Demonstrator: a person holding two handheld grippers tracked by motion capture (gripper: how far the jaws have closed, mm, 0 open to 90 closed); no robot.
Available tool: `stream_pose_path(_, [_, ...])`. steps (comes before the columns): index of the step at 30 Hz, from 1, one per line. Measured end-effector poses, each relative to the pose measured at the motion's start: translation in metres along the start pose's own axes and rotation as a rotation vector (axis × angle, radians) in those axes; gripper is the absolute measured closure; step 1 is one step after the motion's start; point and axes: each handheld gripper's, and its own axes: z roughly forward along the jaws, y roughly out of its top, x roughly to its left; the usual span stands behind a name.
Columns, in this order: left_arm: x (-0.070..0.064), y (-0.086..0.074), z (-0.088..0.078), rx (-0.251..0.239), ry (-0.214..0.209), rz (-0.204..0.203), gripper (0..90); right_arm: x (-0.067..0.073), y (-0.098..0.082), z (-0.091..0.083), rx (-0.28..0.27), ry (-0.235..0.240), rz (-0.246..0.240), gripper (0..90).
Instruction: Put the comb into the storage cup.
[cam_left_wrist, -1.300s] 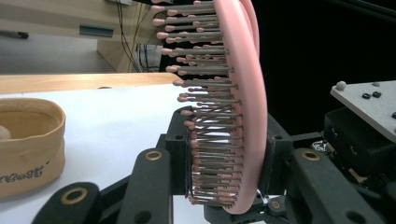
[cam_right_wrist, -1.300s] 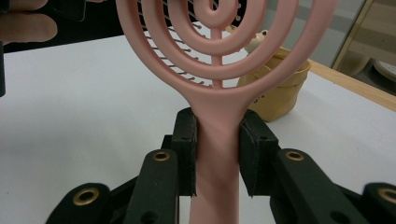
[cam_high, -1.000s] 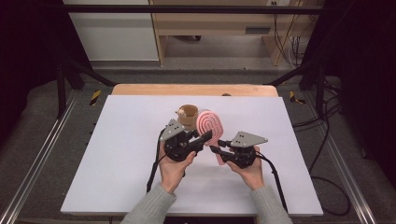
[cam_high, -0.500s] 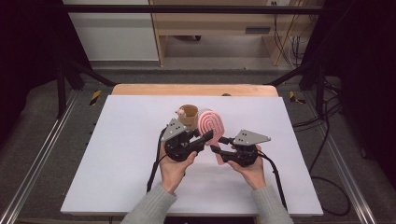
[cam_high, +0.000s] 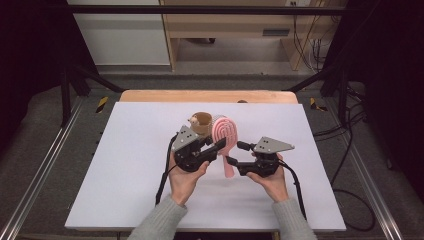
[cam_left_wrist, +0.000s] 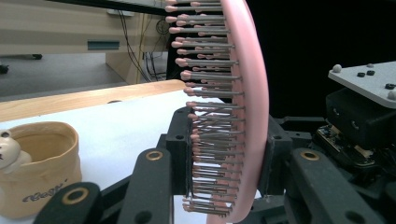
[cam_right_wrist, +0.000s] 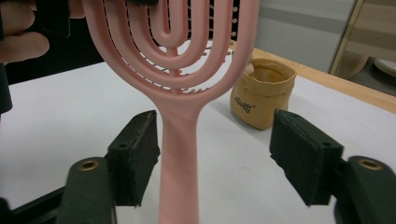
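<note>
**Hand-over of the brush: left holds, right letting go**

Pink hairbrush (cam_high: 224, 136) is up off the white desk (cam_high: 125, 190), roughly upright, head at top, handle hanging down btwn the two grippers. Left gripper (cam_high: 214, 148) has its jaws clamped on the brush head: in the left gripper view the pads press bristle side and back of the hairbrush (cam_left_wrist: 236, 116). Right gripper (cam_high: 233, 154) sits at the handle; its jaws have just been opening. In the right gripper view the handle of the hairbrush (cam_right_wrist: 180, 140) stands btwn the two pads, near or maybe brushing the left one, clear gap to the right one, so no grip there.

Step in hand, as I read it: passing the brush from right to left, w/ the right releasing.

Tan fabric pouch (cam_high: 201, 123) w/ a small bear figure on its rim stands on the desk just behind the brush, mouth open upward.

Next move prob.: back the right gripper straight off the handle w/o knocking it, then left carries the brush alone. If the pouch is the target, the brush needs lining up over its mouth. Pouch is soft and may tip.
</note>
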Motion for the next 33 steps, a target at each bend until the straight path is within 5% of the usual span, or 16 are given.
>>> stream_pose_path(11, [0.006,0.006,-0.006,0.001,0.022,0.007,64.3,-0.002,0.001,-0.004,-0.002,-0.01,0.008,24.2])
stream_pose_path(21, [0.017,0.014,-0.016,-0.009,0.064,0.016,64.3,-0.009,-0.005,-0.01,0.026,-0.071,0.059,7.3])
stream_pose_path(33, [0.028,0.027,-0.028,-0.03,0.097,0.028,64.3,-0.02,-0.014,-0.025,0.041,-0.127,0.102,5.3])
